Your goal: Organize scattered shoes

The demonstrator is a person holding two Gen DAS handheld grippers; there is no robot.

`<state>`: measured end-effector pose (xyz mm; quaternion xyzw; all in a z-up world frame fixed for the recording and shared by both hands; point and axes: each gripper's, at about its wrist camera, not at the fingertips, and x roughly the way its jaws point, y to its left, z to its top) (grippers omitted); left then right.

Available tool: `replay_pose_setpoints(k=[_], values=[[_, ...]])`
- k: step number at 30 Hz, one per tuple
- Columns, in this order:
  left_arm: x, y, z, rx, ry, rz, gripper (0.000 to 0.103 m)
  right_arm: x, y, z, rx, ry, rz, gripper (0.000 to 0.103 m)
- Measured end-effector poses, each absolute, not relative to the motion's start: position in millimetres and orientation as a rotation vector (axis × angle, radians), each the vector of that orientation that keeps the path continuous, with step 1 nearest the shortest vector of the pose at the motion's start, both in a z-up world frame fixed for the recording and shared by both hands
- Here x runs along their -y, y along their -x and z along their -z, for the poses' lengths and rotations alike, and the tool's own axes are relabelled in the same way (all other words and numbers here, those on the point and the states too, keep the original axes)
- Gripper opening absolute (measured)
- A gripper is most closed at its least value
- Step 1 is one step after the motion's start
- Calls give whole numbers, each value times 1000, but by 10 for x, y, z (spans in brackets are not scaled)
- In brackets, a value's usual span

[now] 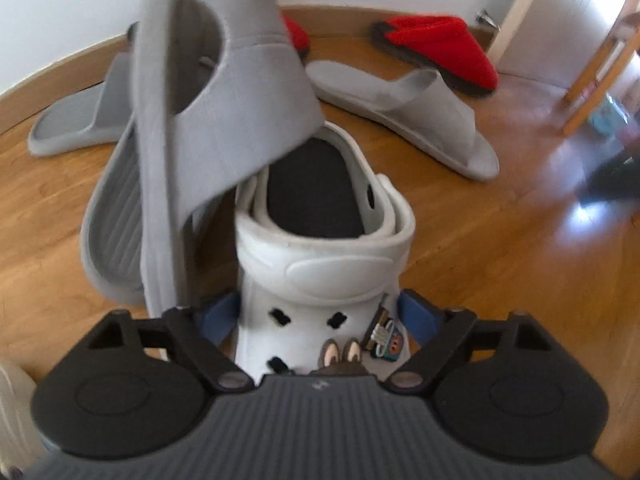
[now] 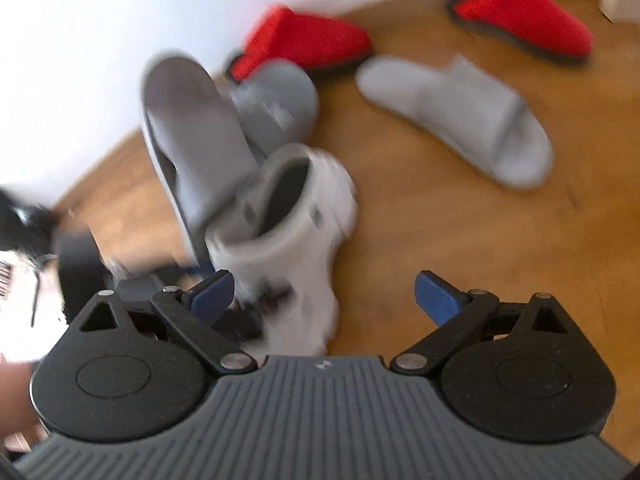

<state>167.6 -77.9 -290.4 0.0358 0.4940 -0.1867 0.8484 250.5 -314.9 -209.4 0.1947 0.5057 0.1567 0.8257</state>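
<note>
A: Left wrist view first. What does the left gripper (image 1: pixel 320 316) have?

B: Its blue-padded fingers (image 1: pixel 416 312) are pressed against both sides of the white foam clog with a dark insole and small charms (image 1: pixel 320 248), gripping it near the toe. The clog's heel opening points away from the camera.

A: And the big grey shape over it?

B: A light grey rubber slide sandal (image 1: pixel 224 92) stands tilted on edge, leaning onto the clog's heel end. Behind its lower left, another grey slide with a ribbed sole (image 1: pixel 112 216) is also on edge. A third grey slide (image 1: pixel 76 120) lies flat on the wooden floor (image 1: pixel 460 260) to the left, and a fourth grey slide (image 1: pixel 412 112) lies flat to the right. Beyond them, by the white wall (image 1: pixel 60 20), sit one red fabric slipper with a dark sole (image 1: pixel 440 52) and part of a second red slipper (image 1: pixel 296 34).

A: Now the right wrist view.

B: It is blurred. The right gripper (image 2: pixel 324 300) has its blue pads wide apart, holding nothing; the left pad sits just beside the white clog (image 2: pixel 288 232), the right pad over bare floor (image 2: pixel 440 220). The tilted grey slide (image 2: pixel 192 136) leans against the clog. One grey slide (image 2: pixel 460 120) lies flat to the right, and both red slippers (image 2: pixel 304 44) (image 2: pixel 524 12) lie near the wall (image 2: pixel 80 40).
</note>
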Motion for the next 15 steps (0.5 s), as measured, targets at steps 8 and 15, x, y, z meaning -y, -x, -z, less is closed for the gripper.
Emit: replay_pose_setpoints(k=[8, 15], values=[[472, -892, 2904, -1142, -60, 336, 82, 2588, -2690, 1926, -999, -353, -530, 100], [125, -401, 2878, -1164, -12, 233, 82, 1747, -2790, 2150, -1073, -151, -671, 98]])
